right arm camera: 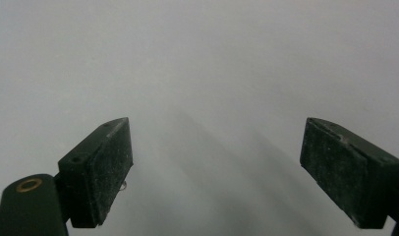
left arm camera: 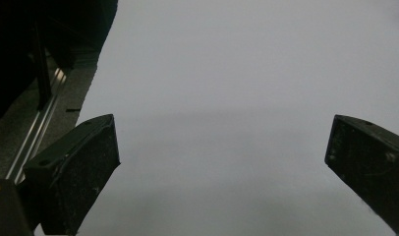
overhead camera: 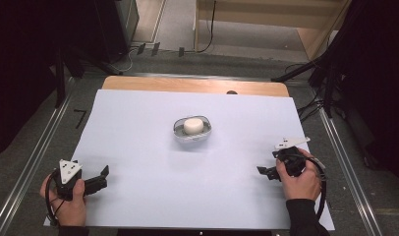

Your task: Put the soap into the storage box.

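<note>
- Left tongs (overhead camera: 103,178) and right tongs (overhead camera: 264,170) at the near edge of the worktop (overhead camera: 138,147), each in a hand; both sets of jaws stand wide apart, gripping nothing.
- Right tongs' tips partly hidden by the hand in the high view.
- Mesh basket (overhead camera: 192,129) sits mid-worktop, well apart from both tongs, roughly between them and farther back.
- Basket: oval, grey; a white round block (overhead camera: 193,126) lies inside, its kind unclear.

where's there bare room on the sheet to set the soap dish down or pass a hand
Nearly all the white sheet is bare: the wide strip between the left claw and right claw, and both sides of the soap dish. Only the centre is taken.
</note>
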The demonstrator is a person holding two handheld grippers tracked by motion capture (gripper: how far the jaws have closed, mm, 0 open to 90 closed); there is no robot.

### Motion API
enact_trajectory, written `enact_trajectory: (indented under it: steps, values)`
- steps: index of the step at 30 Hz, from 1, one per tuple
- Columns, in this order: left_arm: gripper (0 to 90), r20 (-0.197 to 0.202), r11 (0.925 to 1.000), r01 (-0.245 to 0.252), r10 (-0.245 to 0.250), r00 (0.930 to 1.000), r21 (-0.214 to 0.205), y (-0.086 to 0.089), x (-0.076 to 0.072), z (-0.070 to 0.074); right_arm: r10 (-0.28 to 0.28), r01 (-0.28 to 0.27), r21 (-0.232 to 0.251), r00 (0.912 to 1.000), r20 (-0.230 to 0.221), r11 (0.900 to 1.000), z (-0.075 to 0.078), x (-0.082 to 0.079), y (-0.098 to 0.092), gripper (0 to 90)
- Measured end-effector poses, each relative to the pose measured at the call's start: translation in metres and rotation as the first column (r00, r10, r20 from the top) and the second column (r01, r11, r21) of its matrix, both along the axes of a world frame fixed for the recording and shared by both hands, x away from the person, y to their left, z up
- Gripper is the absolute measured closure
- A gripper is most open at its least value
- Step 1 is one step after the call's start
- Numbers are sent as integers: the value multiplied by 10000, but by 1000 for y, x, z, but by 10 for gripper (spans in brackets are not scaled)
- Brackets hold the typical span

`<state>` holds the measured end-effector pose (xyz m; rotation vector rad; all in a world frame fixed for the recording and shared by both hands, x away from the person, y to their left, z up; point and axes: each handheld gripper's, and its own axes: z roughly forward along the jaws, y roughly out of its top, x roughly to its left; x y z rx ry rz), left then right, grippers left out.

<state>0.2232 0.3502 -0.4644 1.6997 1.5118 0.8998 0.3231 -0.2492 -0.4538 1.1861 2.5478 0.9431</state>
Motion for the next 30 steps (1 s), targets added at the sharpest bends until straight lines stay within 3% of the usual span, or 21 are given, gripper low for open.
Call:
enact_trajectory:
  steps: [9, 16, 20, 30]
  values:
    - [2, 2, 10000, -2, 2, 10000, 7, 0, 0, 0, -527, 525, 231, 9986, 72, 9984, -8, -17, -28, 129]
    - [2, 5, 10000, -3, 3, 10000, 15, 0, 0, 0, -659, 630, 574, 9966, 494, 9964, -12, -35, -52, 130]
    - [2, 1, 10000, -9, 9, 10000, 10, 0, 0, 0, -768, 739, 527, 9954, 569, 9959, -15, -42, -59, 131]
    - [2, -18, 10000, 14, -14, 10000, 8, 1, 0, 0, -1362, 1268, 985, 9861, 950, 9870, -26, -67, -82, 130]
